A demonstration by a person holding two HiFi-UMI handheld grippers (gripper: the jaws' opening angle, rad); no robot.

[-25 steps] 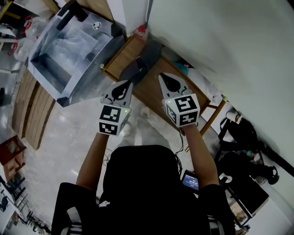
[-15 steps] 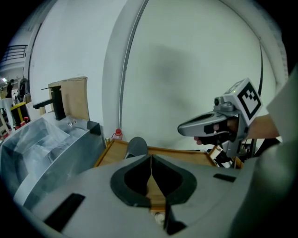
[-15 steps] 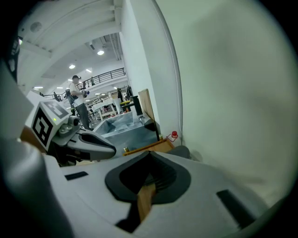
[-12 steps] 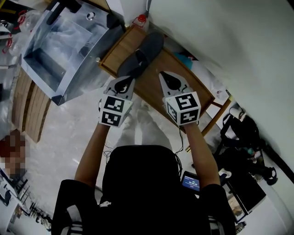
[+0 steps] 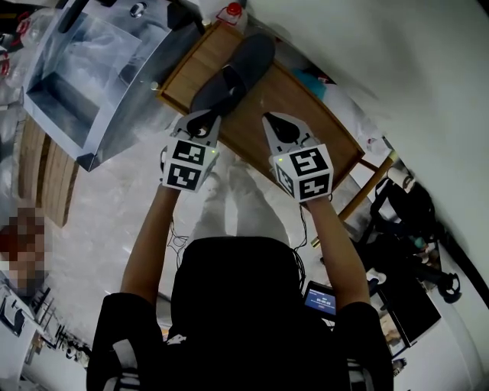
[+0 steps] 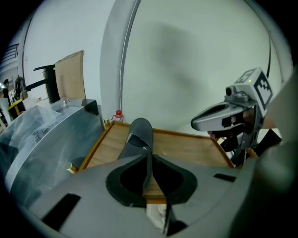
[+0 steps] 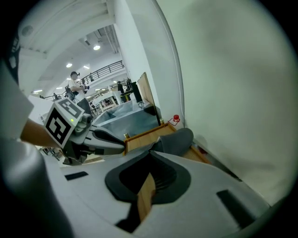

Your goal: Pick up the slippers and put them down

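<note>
Grey slipper (image 5: 233, 72) pinched at its heel end by the left gripper (image 5: 202, 121).

The slipper stretches straight ahead from the left claw's tips, with its toe end over the wooden table (image 5: 306, 114) and pointing to the white wall. The left jaws are pressed together on the thin heel edge. The right gripper (image 5: 269, 121) hangs just to the right of the slipper, apart from it, above bare wood; its jaws are together and nothing is between them. Beyond the toe, at the far table corner, stands a small red-capped bottle (image 5: 231, 11). To the left of the left claw is a big clear container (image 5: 84, 69).
</note>
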